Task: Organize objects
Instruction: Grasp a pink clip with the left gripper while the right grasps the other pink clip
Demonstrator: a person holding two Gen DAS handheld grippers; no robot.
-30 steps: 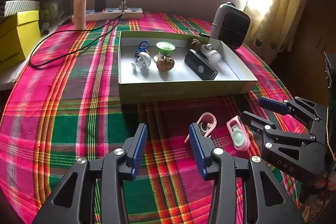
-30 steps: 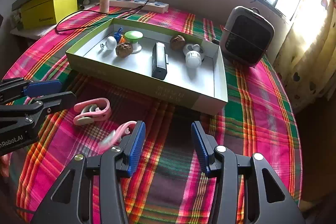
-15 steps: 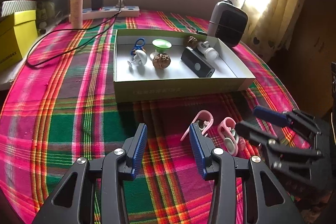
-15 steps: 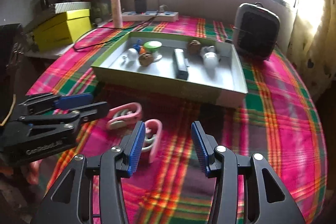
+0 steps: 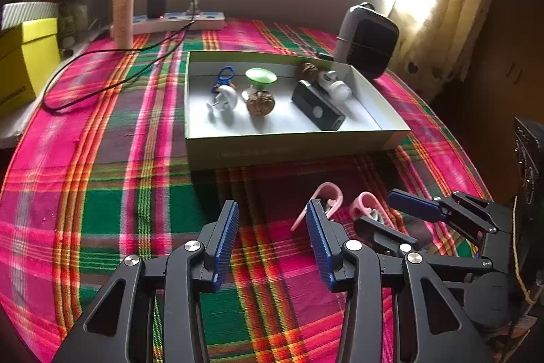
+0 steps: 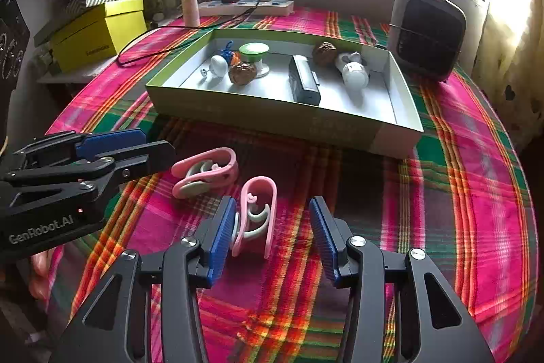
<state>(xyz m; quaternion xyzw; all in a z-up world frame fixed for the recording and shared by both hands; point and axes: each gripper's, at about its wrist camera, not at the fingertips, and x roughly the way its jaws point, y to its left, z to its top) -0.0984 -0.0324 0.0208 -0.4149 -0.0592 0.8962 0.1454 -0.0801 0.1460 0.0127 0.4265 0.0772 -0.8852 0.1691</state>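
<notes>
The right tongs (image 6: 272,227) have just been closing; one pink clip (image 6: 255,216) lies between their pads, against the left pad and clear of the right, so they are not gripping. The left tongs (image 5: 270,244) stand apart, empty, above the plaid worktop (image 5: 102,193). A second pink clip (image 6: 204,172) lies just beside the first. Beyond sits the shallow box (image 6: 272,121) with small objects.

White lettering "GenRobot.AI" reads on the black body of the left claw (image 6: 159,155), lower left of the right wrist view. Dark print on the yellow box (image 6: 98,33), upper left, is too blurred to read.
</notes>
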